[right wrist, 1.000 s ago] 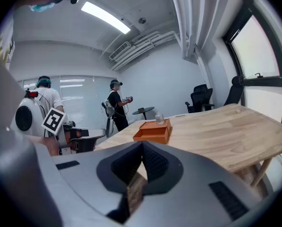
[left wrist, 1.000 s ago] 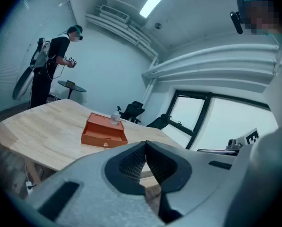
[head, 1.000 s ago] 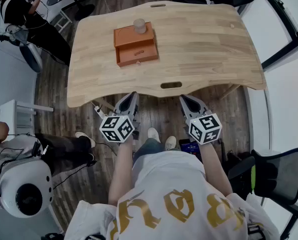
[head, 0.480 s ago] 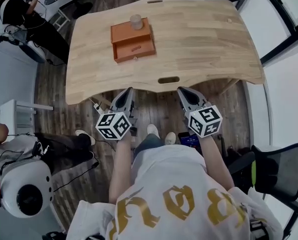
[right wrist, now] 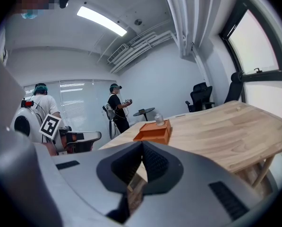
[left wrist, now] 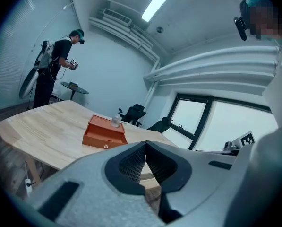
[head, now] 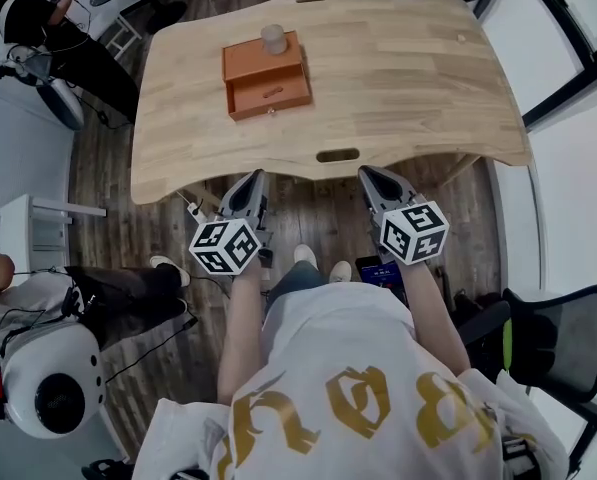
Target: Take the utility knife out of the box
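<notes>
**Left gripper** [head: 250, 183]: lower centre of the head view, short of the counter's near edge and above the floor. The jaws are pressed tip to tip with nothing between them.

**Right gripper** [head: 370, 178]: just right of the left one, at the same height. Its jaws also meet at the tips and it carries nothing.

**Counter** [head: 408, 78]: pale wood, filling the upper half of the frame.

**Box** [head: 258, 63]: orange, at the upper left of the counter and well apart from both grippers. Its drawer is pulled out toward the viewer.

**Utility knife** [head: 271, 92]: a small orange-brown shape lying flat in the open drawer, judged to be the knife. It is too small to tell which end is which.

**Jar** [head: 273, 39]: small and clear, standing on the box top at its far edge.

**Person in black** [head: 33, 18]: upper left corner, away from the counter.

**Stage (judged):** the reach has not begun, and a gripper must open before it gets to the drawer.

**Hazards (judged):**
- Jaws that arrive together would shove the knife instead of taking it.
- A skewed approach could catch the drawer front and slide the light box.
- A knock to the box could topple the jar.
- The knife is close in colour to the drawer, so the aim could miss.
- A pinch at one end of the flat knife could let it swing or slip.
</notes>
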Available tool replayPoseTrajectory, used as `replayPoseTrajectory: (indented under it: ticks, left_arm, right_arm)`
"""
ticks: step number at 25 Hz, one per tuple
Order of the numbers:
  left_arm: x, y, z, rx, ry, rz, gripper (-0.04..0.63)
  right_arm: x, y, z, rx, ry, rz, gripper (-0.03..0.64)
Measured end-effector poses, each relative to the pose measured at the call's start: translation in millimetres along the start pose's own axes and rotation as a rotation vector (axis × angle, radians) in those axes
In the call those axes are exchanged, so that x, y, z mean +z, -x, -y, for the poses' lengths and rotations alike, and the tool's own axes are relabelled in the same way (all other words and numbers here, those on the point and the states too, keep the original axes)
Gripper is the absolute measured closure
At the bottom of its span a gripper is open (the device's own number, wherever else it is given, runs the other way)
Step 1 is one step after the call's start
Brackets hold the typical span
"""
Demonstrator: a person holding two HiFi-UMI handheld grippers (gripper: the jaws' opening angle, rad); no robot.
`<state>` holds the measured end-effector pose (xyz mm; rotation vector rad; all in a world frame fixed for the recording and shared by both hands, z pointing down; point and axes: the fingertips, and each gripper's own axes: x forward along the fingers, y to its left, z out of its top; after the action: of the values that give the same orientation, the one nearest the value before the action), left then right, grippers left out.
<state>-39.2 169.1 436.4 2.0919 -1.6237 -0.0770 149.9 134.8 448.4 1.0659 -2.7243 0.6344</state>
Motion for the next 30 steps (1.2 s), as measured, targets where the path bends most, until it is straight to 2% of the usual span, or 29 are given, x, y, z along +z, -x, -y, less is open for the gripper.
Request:
replayPoseTrajectory:
  ticks: [5, 15, 30]
  left_arm:
    - [-0.9, 1.8, 7.2, -0.001, -0.013, -0.002, 0.584]
    - [7.7, -15.4, -21.9, 0.024, -0.01, -0.017, 0.584]
    - [57.7, -129.5, -100.0, -0.025, -0.088, -0.044, 0.584]
  right_arm:
    - [-4.6, 5.2, -1.0, 0.005, -0.004, -0.009, 0.606]
    - [-8.2, -32.5, 1.7, 0.018, -0.021, -0.059, 0.606]
    - [29.8, -168.3, 34.9, 0.006, -0.002, -0.094, 0.606]
